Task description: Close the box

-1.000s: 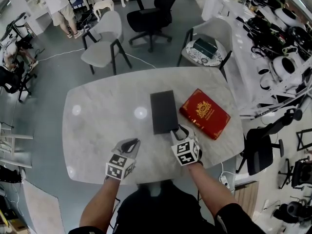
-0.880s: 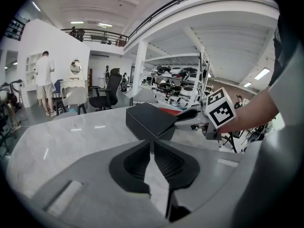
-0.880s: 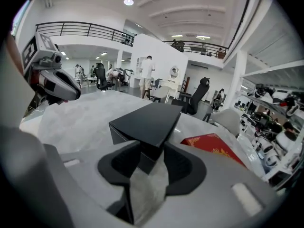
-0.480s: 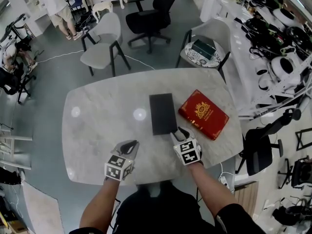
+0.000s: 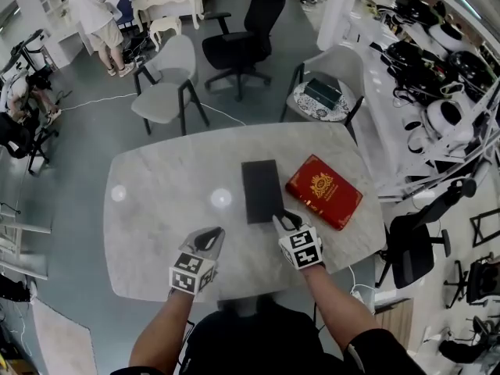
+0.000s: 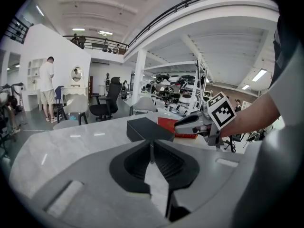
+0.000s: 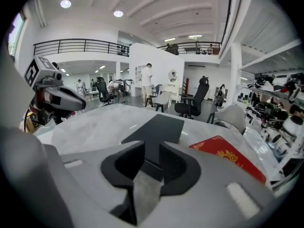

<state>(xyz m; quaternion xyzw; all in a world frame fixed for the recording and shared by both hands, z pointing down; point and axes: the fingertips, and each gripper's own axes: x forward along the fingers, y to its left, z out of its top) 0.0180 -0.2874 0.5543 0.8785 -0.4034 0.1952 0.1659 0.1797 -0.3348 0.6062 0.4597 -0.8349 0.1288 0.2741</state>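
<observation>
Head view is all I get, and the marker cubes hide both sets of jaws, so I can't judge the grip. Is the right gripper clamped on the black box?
Observer: No. The right gripper view shows the right gripper with jaws apart. They have just been closing. The black box shows its near end in the gap, with neither pad pressing on it.
Operator: And the left?
Observer: The left gripper is shut on nothing, aimed at the box's side.
Operator: Does the box look closed?
Observer: The left gripper view shows its side as one solid block, nothing raised.
</observation>
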